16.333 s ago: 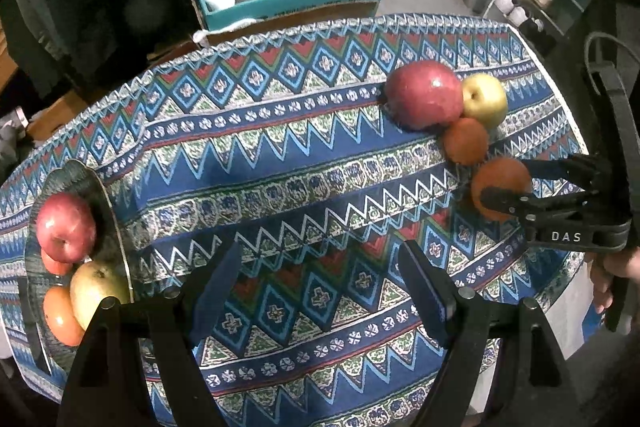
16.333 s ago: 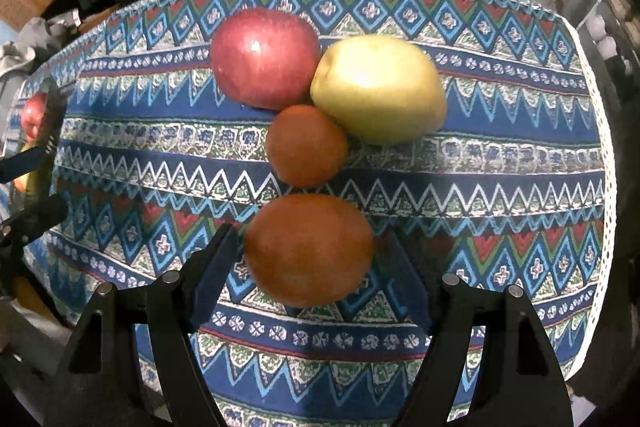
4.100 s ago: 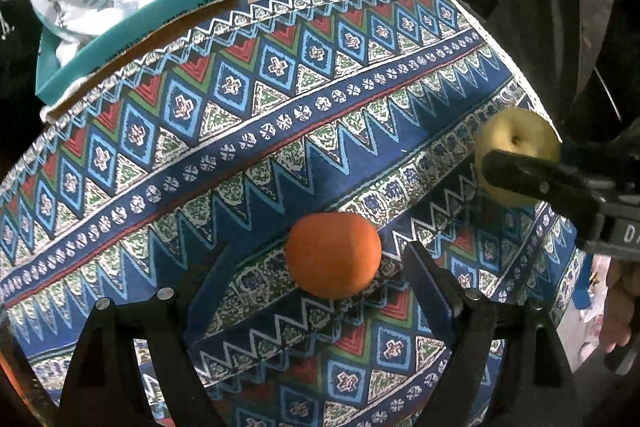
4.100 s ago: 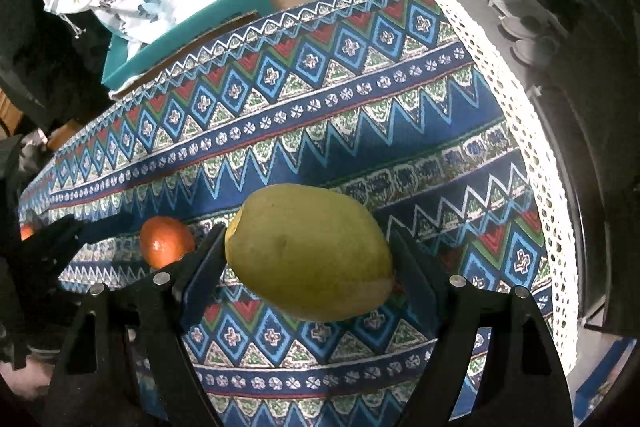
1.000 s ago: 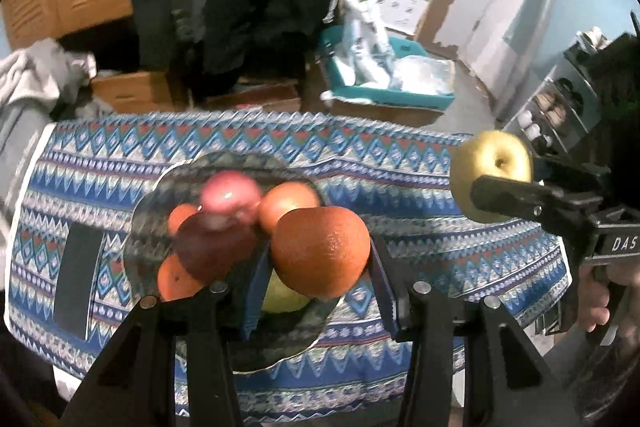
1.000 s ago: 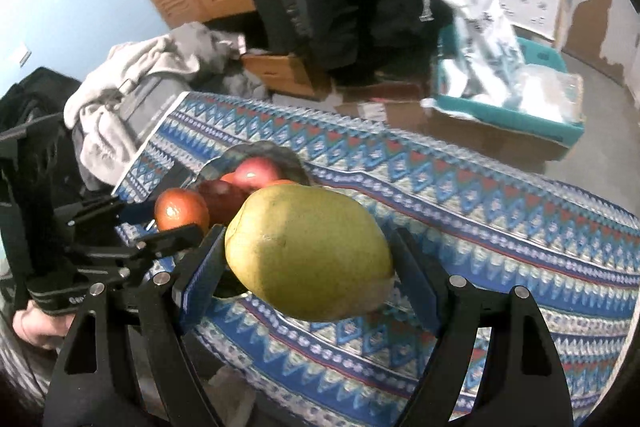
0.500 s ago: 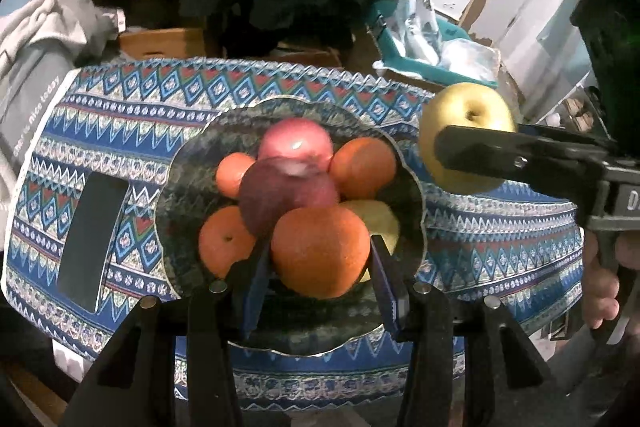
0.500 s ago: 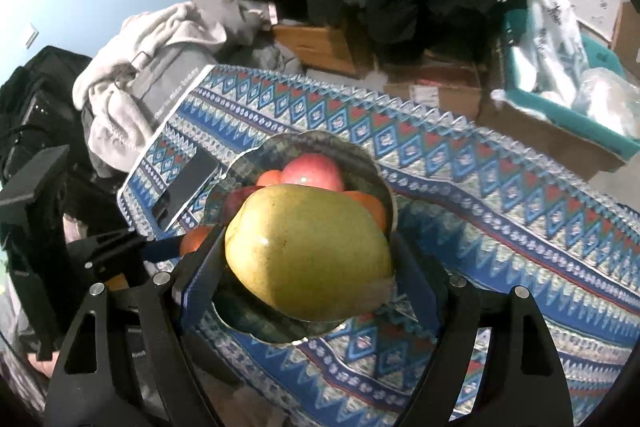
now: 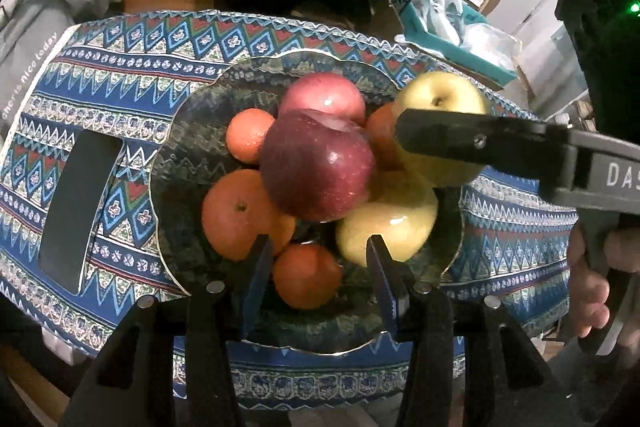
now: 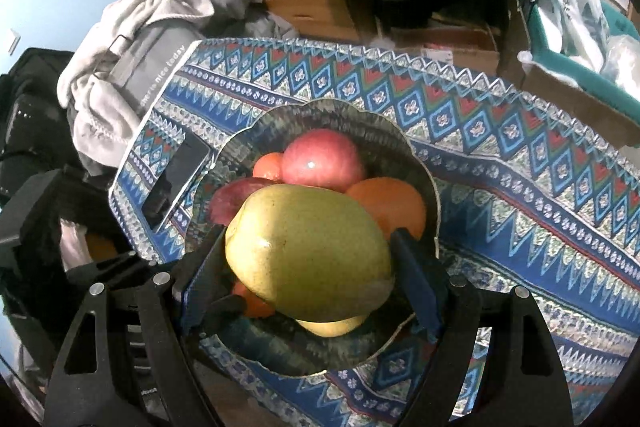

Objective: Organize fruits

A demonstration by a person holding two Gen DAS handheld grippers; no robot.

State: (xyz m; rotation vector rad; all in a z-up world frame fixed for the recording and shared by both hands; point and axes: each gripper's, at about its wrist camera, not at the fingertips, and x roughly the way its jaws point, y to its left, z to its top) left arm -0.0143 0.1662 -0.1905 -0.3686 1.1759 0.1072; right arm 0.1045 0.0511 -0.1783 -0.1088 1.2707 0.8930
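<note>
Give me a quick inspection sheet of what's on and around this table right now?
Surface: patterned tablecloth over the table.
Job's things: dark scalloped plate piled with a dark red apple, pink apple, oranges and a yellow apple; small orange between the left gripper's fingers.
Clutter: black phone beside the plate.
Grippers: left gripper open around the small orange; right gripper shut on yellow-green apple.
Cables: nothing seen.
Surroundings: grey clothing, teal box, wooden louvred doors.
</note>
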